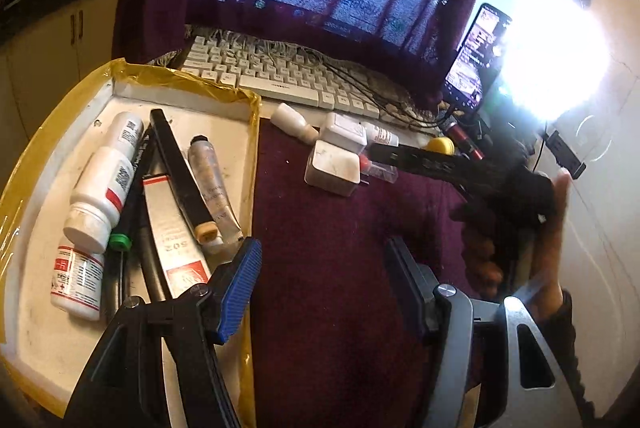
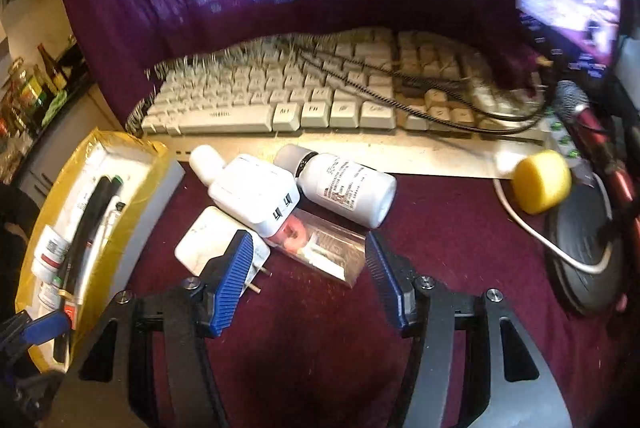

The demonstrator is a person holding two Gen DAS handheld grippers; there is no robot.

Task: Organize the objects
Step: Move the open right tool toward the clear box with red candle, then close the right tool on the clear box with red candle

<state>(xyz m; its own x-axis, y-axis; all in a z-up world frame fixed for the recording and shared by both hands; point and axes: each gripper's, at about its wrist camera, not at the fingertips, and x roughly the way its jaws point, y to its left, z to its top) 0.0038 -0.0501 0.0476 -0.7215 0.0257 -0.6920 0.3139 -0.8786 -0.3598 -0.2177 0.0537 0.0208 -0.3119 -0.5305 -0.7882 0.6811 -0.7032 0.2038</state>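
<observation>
On the near left of the desk (image 2: 460,228), which a maroon cloth covers, stands a white tray (image 1: 168,92) with yellow tape on its rim. Inside it lie white bottles (image 1: 102,184), a green-capped pen (image 1: 124,224), a long black stick (image 1: 180,168) and a silver tube (image 1: 212,188). The left gripper (image 1: 320,288) hovers just right of the tray, its jaws wide and holding nothing. To the right, before the white keyboard (image 2: 280,108), sits a small pile: two white USB chargers (image 2: 256,196), a white bottle (image 2: 348,188) on its side and a clear plastic case (image 2: 324,248). The right gripper (image 2: 306,276) is low over this pile, its jaws wide on both sides of the clear case, not closed on it. A yellow cap (image 2: 540,182) lies far right.
</observation>
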